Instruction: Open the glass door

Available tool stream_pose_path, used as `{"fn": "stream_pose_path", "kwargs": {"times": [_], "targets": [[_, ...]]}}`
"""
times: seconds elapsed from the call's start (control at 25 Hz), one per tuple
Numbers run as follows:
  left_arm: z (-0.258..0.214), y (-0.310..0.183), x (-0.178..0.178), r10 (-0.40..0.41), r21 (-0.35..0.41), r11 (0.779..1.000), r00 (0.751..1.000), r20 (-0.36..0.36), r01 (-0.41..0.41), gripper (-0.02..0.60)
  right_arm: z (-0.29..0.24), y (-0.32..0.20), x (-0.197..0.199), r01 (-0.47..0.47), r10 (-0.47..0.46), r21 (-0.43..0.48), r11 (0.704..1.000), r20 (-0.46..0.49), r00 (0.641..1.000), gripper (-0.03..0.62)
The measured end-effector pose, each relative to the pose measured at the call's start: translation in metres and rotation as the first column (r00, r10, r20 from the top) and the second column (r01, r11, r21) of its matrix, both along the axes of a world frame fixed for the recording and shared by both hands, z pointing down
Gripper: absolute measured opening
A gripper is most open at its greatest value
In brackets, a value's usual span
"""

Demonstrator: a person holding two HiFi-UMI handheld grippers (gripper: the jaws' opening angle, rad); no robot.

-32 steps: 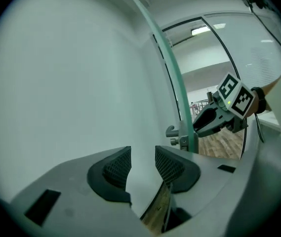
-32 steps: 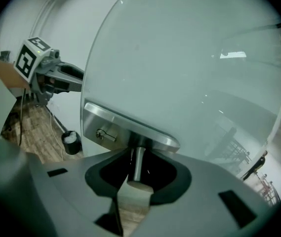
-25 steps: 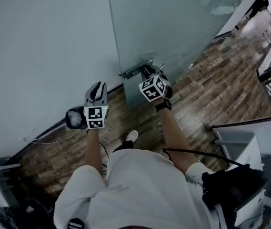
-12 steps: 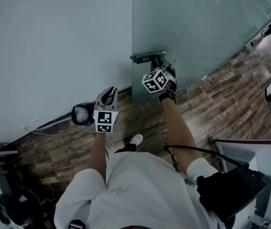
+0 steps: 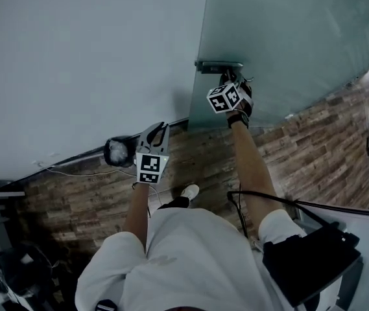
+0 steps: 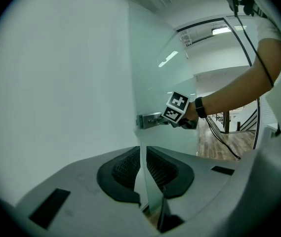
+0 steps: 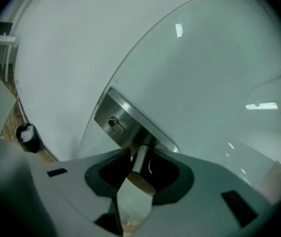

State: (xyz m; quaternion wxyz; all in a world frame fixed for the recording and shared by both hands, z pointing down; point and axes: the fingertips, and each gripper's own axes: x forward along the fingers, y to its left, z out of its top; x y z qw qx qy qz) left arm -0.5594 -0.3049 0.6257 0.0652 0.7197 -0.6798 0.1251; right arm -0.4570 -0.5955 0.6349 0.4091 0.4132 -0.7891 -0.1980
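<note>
Standing here, I'd say everything turns on the right tool (image 5: 229,80) and the handle (image 7: 138,158) of the glass door (image 5: 294,31). Seen from over the person's shoulders, the handle's steel lock plate (image 5: 218,65) sits at twelve o'clock from that tool. It is right at the door's free edge, where the glass meets the pale wall (image 5: 74,57). The plate's long side runs across the pane, roughly nine to three. The handle's round stem comes straight out of the plate toward the tool, so the tool meets it end-on, along the line of the forearm.

In the right gripper view the stem stands between the two jaws. They are set fairly wide and closed onto it, a pad on each side, with the keyhole (image 7: 112,122) at about ten o'clock from the grip. So the right tool is gripping the handle, and the right arm is plainly the one on the job.

The left tool (image 5: 156,127) hangs well apart, at about seven o'clock from the handle, and is aimed at the wall beside the door's edge. Its jaws have just been closing and stand nearly together, with a thin slit left. Nothing is between them; only the distant door edge shows through the gap.

My guess is that the pane gets swung next by that gripped stem, and the grip mustn't slide along it. The hinge side is out of sight, so I can't say which way the door goes.
</note>
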Motion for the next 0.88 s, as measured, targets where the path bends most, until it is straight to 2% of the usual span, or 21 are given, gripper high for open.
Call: {"fn": "stream_pose_path", "kwargs": {"times": [0.08, 0.16, 0.28, 0.44, 0.52, 0.6, 0.64, 0.72, 0.8, 0.88], "targets": [[-0.003, 0.001, 0.002, 0.002, 0.004, 1.0, 1.0, 0.001, -0.002, 0.041, -0.004, -0.004, 0.0, -0.008, 0.009, -0.007, 1.0, 0.017, 1.0, 0.109], [-0.007, -0.001, 0.004, 0.006, 0.015, 1.0, 1.0, 0.003, -0.006, 0.002, -0.007, -0.008, -0.001, -0.014, 0.015, -0.021, 1.0, 0.032, 0.999, 0.11], [-0.008, -0.013, 0.009, 0.027, 0.023, 0.999, 1.0, -0.004, -0.027, 0.002, -0.005, -0.012, -0.003, -0.003, 0.004, -0.025, 1.0, 0.038, 0.999, 0.11], [-0.012, -0.034, 0.029, 0.084, 0.035, 0.996, 0.996, -0.016, -0.083, 0.002, -0.007, -0.002, -0.007, 0.084, -0.083, -0.008, 0.996, 0.106, 0.991, 0.115], [-0.021, -0.039, 0.05, 0.13, 0.051, 0.99, 0.991, -0.013, -0.129, 0.002, -0.024, 0.023, 0.004, 0.137, -0.145, 0.065, 0.988, 0.149, 0.978, 0.115], [-0.03, -0.051, 0.076, 0.203, 0.076, 0.976, 0.979, -0.002, -0.202, 0.002, -0.047, 0.049, 0.03, 0.136, -0.164, 0.14, 0.981, 0.213, 0.963, 0.115], [-0.033, -0.06, 0.091, 0.245, 0.09, 0.966, 0.97, 0.0, -0.244, 0.002, -0.055, 0.062, 0.048, 0.119, -0.153, 0.143, 0.983, 0.264, 0.952, 0.114], [-0.04, -0.078, 0.121, 0.314, 0.113, 0.944, 0.949, -0.008, -0.311, 0.002, -0.066, 0.086, 0.087, 0.07, -0.101, 0.094, 0.993, 0.392, 0.914, 0.114], [-0.049, -0.089, 0.156, 0.368, 0.131, 0.923, 0.93, -0.019, -0.363, 0.002, -0.076, 0.115, 0.132, 0.001, -0.016, 0.029, 1.0, 0.51, 0.86, 0.114], [-0.067, -0.092, 0.208, 0.445, 0.158, 0.886, 0.895, -0.026, -0.435, 0.002, -0.094, 0.148, 0.195, -0.1, 0.082, -0.003, 0.995, 0.59, 0.803, 0.105]]}}
